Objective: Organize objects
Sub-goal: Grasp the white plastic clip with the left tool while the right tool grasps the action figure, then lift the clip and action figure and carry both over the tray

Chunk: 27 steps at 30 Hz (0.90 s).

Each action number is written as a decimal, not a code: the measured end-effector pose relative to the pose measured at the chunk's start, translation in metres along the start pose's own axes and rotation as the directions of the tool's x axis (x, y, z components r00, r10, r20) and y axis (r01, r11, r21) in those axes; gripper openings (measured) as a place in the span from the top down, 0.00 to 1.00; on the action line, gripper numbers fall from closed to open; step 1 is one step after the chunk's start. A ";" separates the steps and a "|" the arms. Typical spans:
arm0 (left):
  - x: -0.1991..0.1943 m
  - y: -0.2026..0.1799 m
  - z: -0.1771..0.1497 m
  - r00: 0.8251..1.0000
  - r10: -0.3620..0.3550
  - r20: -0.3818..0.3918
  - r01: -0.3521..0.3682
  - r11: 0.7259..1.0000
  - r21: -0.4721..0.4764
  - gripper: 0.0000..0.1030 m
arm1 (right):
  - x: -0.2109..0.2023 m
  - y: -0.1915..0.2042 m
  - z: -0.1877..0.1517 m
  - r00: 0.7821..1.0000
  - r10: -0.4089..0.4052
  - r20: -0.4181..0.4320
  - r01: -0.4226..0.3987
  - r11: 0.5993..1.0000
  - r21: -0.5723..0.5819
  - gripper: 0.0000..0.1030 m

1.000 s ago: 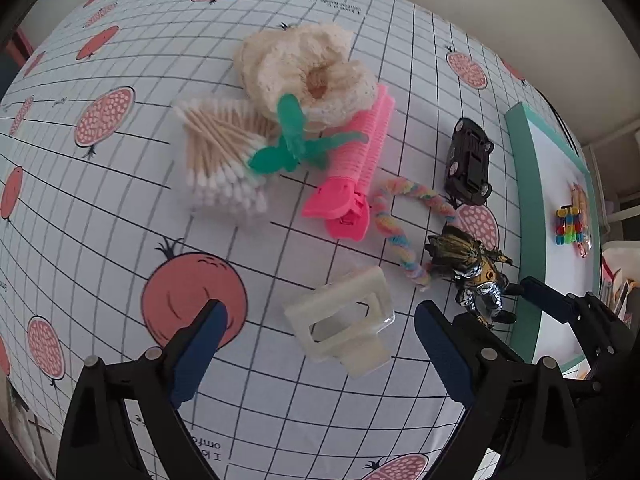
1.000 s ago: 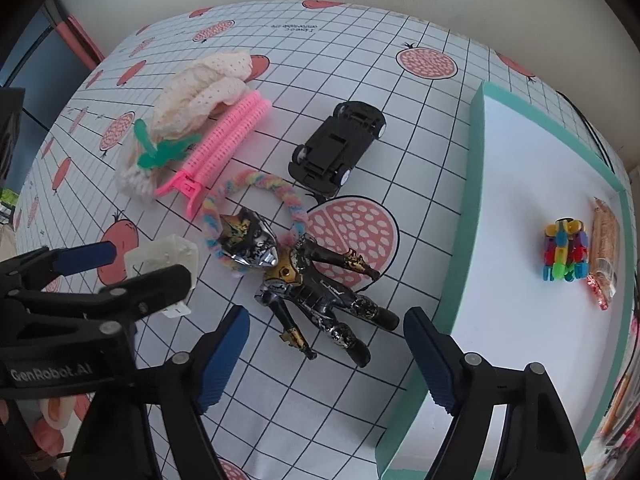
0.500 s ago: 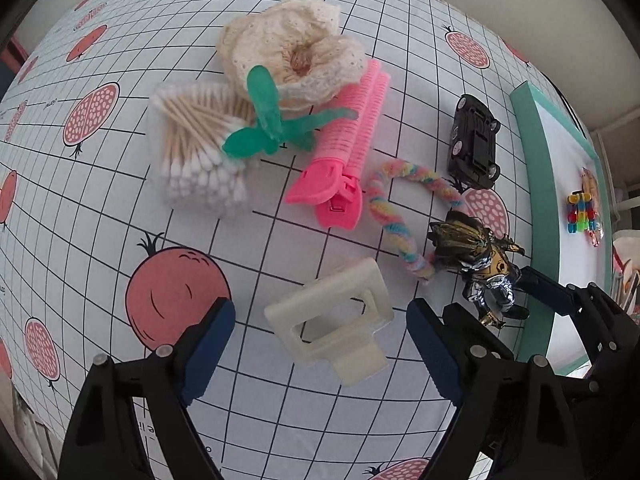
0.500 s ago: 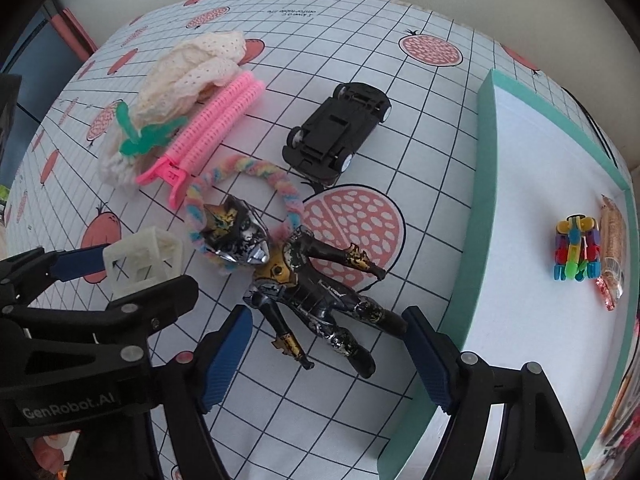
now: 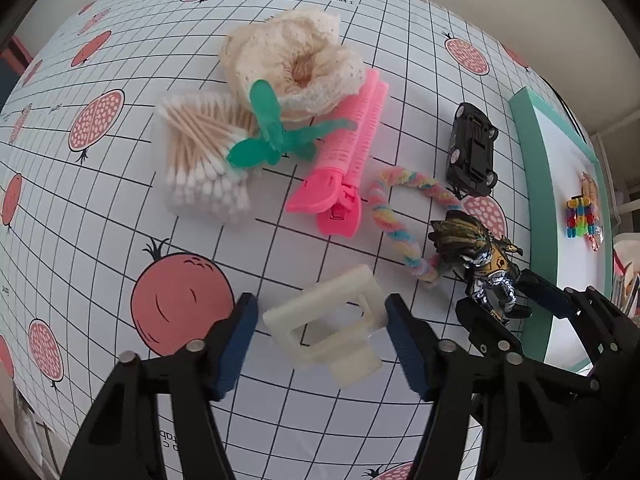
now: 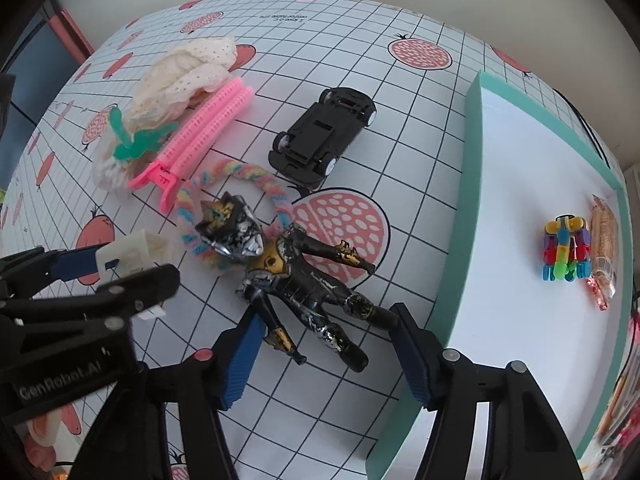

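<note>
The teal-rimmed tray (image 6: 460,216) is seen at the right. The black and gold figure (image 6: 304,280) is straddled by the spread right gripper (image 6: 324,356). The cream clip (image 5: 332,332) is bracketed, ungripped, by the spread left gripper (image 5: 318,340).

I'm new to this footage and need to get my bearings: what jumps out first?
The bright pink ridged hair clip lies mid-table beside a clear box of cotton swabs. Nearer, the open left gripper straddles a cream plastic clip, and the open right gripper straddles the legs of a black-and-gold action figure.
</note>
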<state>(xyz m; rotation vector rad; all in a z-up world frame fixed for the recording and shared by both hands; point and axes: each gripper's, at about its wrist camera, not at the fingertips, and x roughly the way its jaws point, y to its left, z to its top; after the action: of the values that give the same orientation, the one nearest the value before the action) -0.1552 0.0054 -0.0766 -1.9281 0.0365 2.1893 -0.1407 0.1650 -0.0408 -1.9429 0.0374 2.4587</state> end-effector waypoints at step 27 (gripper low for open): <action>-0.018 0.025 -0.004 0.996 -0.054 0.077 0.055 0.998 -0.013 0.41 | -0.033 -0.013 0.022 0.996 0.030 0.082 -0.033 0.999 0.040 0.38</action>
<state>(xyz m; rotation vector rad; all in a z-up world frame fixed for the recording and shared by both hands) -0.1542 -0.0220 -0.0628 -1.8290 -0.0442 2.2318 -0.1544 0.1783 -0.0038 -1.8386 0.1184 2.5332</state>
